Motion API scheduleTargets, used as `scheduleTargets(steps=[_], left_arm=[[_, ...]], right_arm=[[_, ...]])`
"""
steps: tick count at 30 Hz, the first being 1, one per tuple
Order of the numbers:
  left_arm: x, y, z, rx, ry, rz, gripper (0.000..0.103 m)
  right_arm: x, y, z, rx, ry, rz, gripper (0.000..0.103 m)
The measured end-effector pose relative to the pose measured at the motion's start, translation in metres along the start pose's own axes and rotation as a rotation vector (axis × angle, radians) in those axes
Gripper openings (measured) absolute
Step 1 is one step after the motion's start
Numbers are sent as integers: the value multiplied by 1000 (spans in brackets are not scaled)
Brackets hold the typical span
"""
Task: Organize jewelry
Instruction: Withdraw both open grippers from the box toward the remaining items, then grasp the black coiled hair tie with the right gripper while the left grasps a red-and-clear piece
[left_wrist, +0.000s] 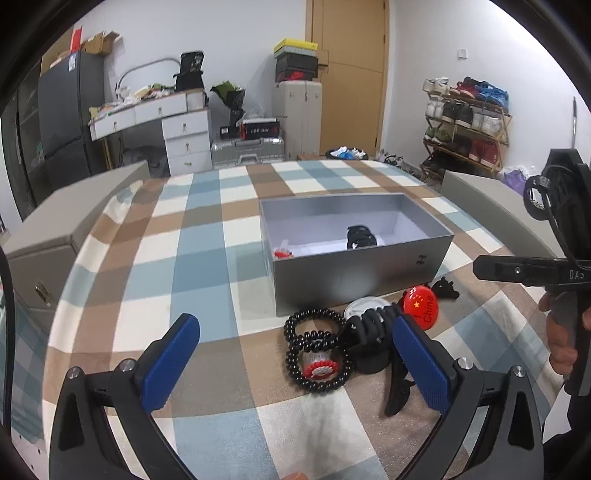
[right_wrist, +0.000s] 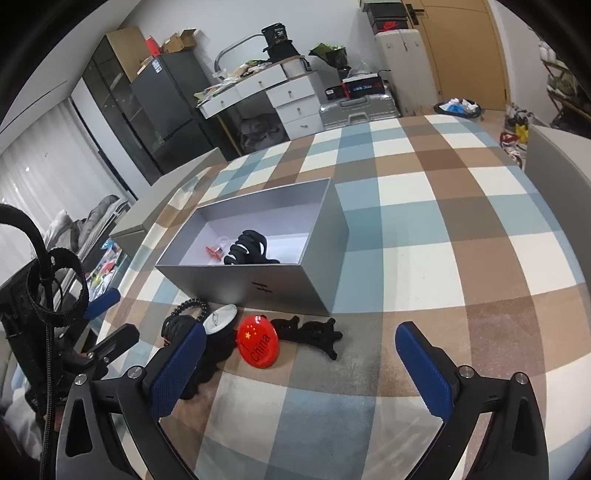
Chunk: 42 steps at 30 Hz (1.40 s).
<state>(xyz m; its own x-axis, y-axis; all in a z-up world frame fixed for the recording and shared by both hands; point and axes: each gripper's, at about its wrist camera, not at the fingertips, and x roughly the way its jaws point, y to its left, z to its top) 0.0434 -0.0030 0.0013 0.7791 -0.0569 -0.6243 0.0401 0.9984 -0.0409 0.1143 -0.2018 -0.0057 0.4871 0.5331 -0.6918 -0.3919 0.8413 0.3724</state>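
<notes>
An open grey box (left_wrist: 354, 273) stands on the checked tablecloth; a black hair claw (left_wrist: 360, 236) and a small red item (left_wrist: 282, 253) lie inside it. In front of it lie black bead bracelets (left_wrist: 317, 347), another black hair claw (left_wrist: 373, 332), a white round badge (left_wrist: 364, 308), a red "China" badge (left_wrist: 421, 304) and a black clip (left_wrist: 445, 288). My left gripper (left_wrist: 295, 358) is open, low over the bracelets. My right gripper (right_wrist: 301, 369) is open just short of the red badge (right_wrist: 258, 345) and black clip (right_wrist: 310, 332), holding nothing.
Grey chair backs (left_wrist: 74, 229) (left_wrist: 491, 199) stand at the table's left and right sides. A hand (left_wrist: 561, 332) holds the right tool's black body (left_wrist: 535, 273) at the right edge. The tablecloth (right_wrist: 443, 221) extends beyond the box.
</notes>
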Motion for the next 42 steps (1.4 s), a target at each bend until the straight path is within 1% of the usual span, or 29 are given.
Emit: scheduleTargets(steps=[1,3,6,11,12,14,15,17,20,23,25,26,27,28,30,36,41,42], left_arm=[[2,1,-1,-4,10,-6,102],[3,3,-2,-11,21,-4,102],[3,3,-4,-7,30,5,102],[4,3,-7,-7,46,8,102],[4,3,-8,-4,49,8,102],[5,2,-8,2,53,8,102],[6,2,-8,4,55,7,102],[7,2,-9,3,63,8,102],[8,2,-9,-11,76,-15,102],[8,1,-9,-5,77,-9,102],[8,1,-10,-3,81,-6,102],[9,2,-10,-7,85,-8,102],[10,2,-10,-9,89,-9,102],[10,2,-10,-11,91,-10,102],[9,3,-10,-16,89,-12,102],[9,1,-10,-9,92,-9,102],[9,0,-10,-3,94,-8,102],[9,0,-10,-3,95,-8,102]], right_arm=[[1,-1,-1,0,7,-1,95],[4,-2,-2,-11,28,-17,86],[9,1,-7,-68,53,-68,78],[19,6,-14,-116,85,-88,67],[21,9,-15,-132,90,-103,63],[25,12,-18,-166,98,-144,60],[26,13,-19,-176,101,-152,58],[27,15,-20,-196,95,-172,56],[29,16,-20,-210,87,-190,54],[31,17,-19,-220,80,-205,50],[32,19,-19,-230,74,-215,40],[32,21,-19,-241,71,-225,37],[33,22,-20,-257,70,-230,25],[33,24,-20,-270,72,-231,15],[32,25,-21,-288,84,-226,10],[19,21,-17,-285,81,-194,6],[10,9,-17,-311,120,-243,6],[9,7,-17,-312,121,-247,9]])
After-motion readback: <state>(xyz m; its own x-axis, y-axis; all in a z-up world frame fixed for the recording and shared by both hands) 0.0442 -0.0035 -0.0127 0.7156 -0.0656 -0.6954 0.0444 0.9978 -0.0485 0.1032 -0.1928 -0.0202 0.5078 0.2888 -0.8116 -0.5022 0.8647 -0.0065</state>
